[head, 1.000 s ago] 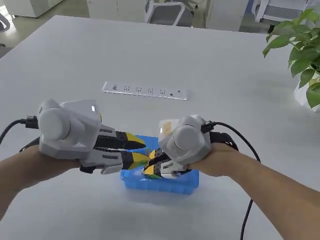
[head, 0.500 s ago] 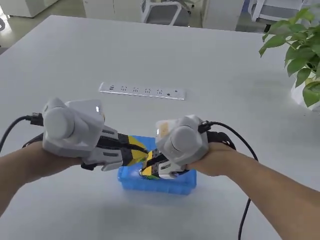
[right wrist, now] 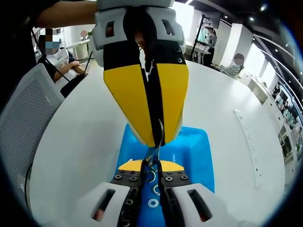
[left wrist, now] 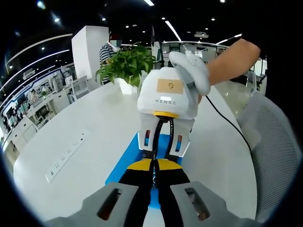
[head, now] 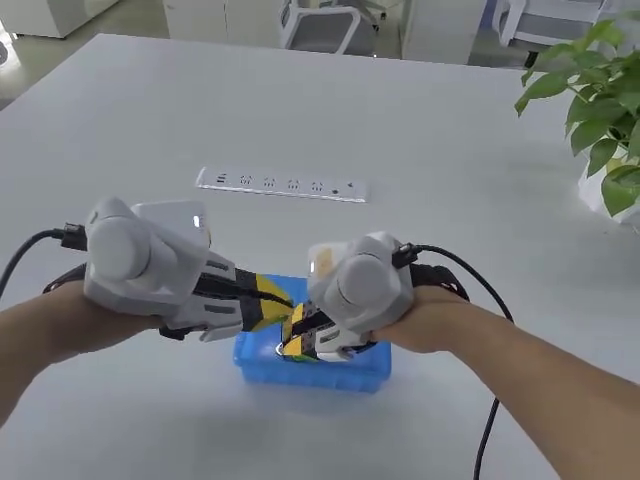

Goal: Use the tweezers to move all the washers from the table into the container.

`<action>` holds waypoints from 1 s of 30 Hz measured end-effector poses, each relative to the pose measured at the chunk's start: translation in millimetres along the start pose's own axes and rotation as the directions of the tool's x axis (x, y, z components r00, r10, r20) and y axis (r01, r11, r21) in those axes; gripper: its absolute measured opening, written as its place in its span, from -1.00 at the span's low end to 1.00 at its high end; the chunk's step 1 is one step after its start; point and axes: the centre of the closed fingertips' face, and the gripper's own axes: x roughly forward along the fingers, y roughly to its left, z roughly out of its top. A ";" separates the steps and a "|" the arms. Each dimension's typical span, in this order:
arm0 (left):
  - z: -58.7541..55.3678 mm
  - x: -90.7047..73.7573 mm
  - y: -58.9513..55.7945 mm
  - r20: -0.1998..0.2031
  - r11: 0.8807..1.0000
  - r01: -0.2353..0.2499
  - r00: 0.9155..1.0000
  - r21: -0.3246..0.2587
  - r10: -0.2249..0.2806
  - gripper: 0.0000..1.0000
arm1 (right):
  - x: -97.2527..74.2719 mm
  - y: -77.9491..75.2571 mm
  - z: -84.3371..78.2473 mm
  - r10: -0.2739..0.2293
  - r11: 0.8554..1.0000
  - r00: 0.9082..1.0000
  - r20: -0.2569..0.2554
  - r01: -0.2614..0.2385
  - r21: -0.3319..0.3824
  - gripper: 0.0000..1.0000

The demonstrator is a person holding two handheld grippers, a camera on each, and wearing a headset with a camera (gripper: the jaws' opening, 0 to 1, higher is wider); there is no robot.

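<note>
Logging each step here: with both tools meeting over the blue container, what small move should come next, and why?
Probably ease the tweezers open to drop any washer they hold: the left tool, shut on them, has their tips over the container, where washers already lie.

Head view looks down at my white desk (head: 420,140); gripper views face each other closely, sharing the blue plastic container (right wrist: 199,142).
</note>
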 end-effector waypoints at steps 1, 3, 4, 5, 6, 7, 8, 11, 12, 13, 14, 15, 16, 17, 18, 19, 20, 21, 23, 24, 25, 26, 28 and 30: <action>0.6 -0.7 0.6 0.000 1.000 -0.001 1.000 -0.006 0.001 -0.90 | -0.3 0.1 -0.4 0.000 1.000 1.000 -0.002 0.000 0.000 -0.77; 2.6 -2.1 2.2 0.003 1.000 -0.006 1.000 -0.001 0.006 -0.90 | -2.1 0.0 -0.5 -0.005 1.000 1.000 -0.005 0.005 -0.004 -0.76; 3.4 -2.8 2.8 0.003 1.000 -0.007 1.000 0.000 0.007 -0.90 | -2.9 -0.2 -0.4 -0.006 1.000 1.000 -0.003 0.006 -0.002 -0.75; 4.7 -3.7 3.0 0.005 1.000 -0.006 1.000 -0.001 0.006 -0.90 | -4.2 -1.1 -0.2 -0.010 1.000 1.000 0.001 0.010 0.006 -0.74; 6.5 -4.6 3.5 0.008 1.000 -0.007 1.000 0.001 0.007 -0.90 | -5.4 -1.8 -0.1 -0.014 1.000 1.000 0.004 0.014 0.010 -0.72; 7.5 -5.2 3.6 0.009 1.000 -0.007 1.000 0.000 0.007 -0.90 | -6.7 -2.3 0.2 -0.018 1.000 1.000 0.007 0.018 0.017 -0.71; 8.7 -5.8 3.1 0.010 1.000 -0.006 1.000 0.002 0.006 -0.90 | -7.9 -2.9 0.1 -0.022 0.999 1.000 0.009 0.022 0.023 -0.70; 13.3 -7.8 0.5 0.012 1.000 0.003 1.000 0.009 -0.003 -0.90 | -13.7 -3.3 -0.2 -0.036 0.999 0.999 0.014 0.036 0.027 -0.69; 14.6 -8.2 -0.1 0.013 1.000 0.004 1.000 0.009 -0.004 -0.90 | -15.5 -3.6 -0.2 -0.041 0.999 0.999 0.016 0.040 0.032 -0.68; 16.7 -8.9 -1.3 0.014 1.000 0.007 1.000 0.012 -0.007 -0.90 | -18.6 -3.9 0.1 -0.048 0.998 0.999 0.021 0.047 0.038 -0.68; 18.1 -9.5 -2.2 0.015 1.000 0.009 1.000 0.015 -0.010 -0.90 | -20.6 -3.8 0.3 -0.051 0.998 0.998 0.025 0.050 0.043 -0.68; 20.4 -10.4 -3.7 0.017 1.000 0.013 1.000 0.017 -0.013 -0.90 | -23.5 -3.9 0.1 -0.059 0.997 0.998 0.029 0.057 0.048 -0.68; 21.9 -11.0 -4.6 0.019 1.000 0.015 1.000 0.020 -0.016 -0.90 | -25.6 -3.3 0.2 -0.062 0.997 0.998 0.031 0.060 0.050 -0.67; 24.1 -12.1 -5.9 0.022 1.000 0.019 1.000 0.021 -0.020 -0.90 | -28.9 -2.6 1.0 -0.068 0.996 0.997 0.039 0.065 0.059 -0.67; 25.4 -12.7 -7.0 0.023 1.000 0.022 0.999 0.023 -0.022 -0.90 | -31.3 -2.0 1.6 -0.073 0.996 0.996 0.044 0.070 0.063 -0.67; 26.7 -13.4 -8.1 0.024 0.999 0.024 0.999 0.025 -0.025 -0.90 | -33.7 -1.2 1.9 -0.077 0.995 0.996 0.047 0.074 0.067 -0.67; 28.6 -14.5 -10.0 0.026 0.999 0.030 0.999 0.028 -0.030 -0.90 | -37.2 -0.3 3.1 -0.087 0.994 0.995 0.059 0.082 0.074 -0.67; 29.6 -15.1 -11.2 0.026 0.999 0.033 0.999 0.029 -0.034 -0.90 | -39.1 0.4 2.8 -0.091 0.993 0.994 0.060 0.086 0.080 -0.66; 32.4 -16.3 -14.2 0.022 0.999 0.039 0.999 0.036 -0.039 -0.90 | -43.3 1.8 1.7 -0.101 0.992 0.993 0.062 0.096 0.085 -0.66; 34.0 -17.0 -16.2 0.021 0.998 0.043 0.999 0.039 -0.044 -0.90 | -45.8 3.0 1.6 -0.106 0.991 0.992 0.064 0.100 0.089 -0.66; 35.3 -17.5 -17.5 0.022 0.998 0.046 0.999 0.042 -0.047 -0.90 | -47.7 3.9 1.4 -0.110 0.990 0.992 0.065 0.103 0.093 -0.66; 36.8 -18.0 -18.4 0.022 0.998 0.046 0.999 0.045 -0.047 -0.90 | -49.5 4.8 1.6 -0.114 0.990 0.991 0.066 0.107 0.094 -0.66; 40.1 -19.0 -21.0 0.024 0.997 0.051 0.998 0.049 -0.052 -0.90 | -54.1 7.1 2.4 -0.124 0.988 0.990 0.072 0.116 0.101 -0.65; 42.8 -19.7 -23.0 0.026 0.997 0.053 0.998 0.053 -0.054 -0.90 | -58.7 10.2 3.4 -0.129 0.987 0.989 0.077 0.121 0.102 -0.65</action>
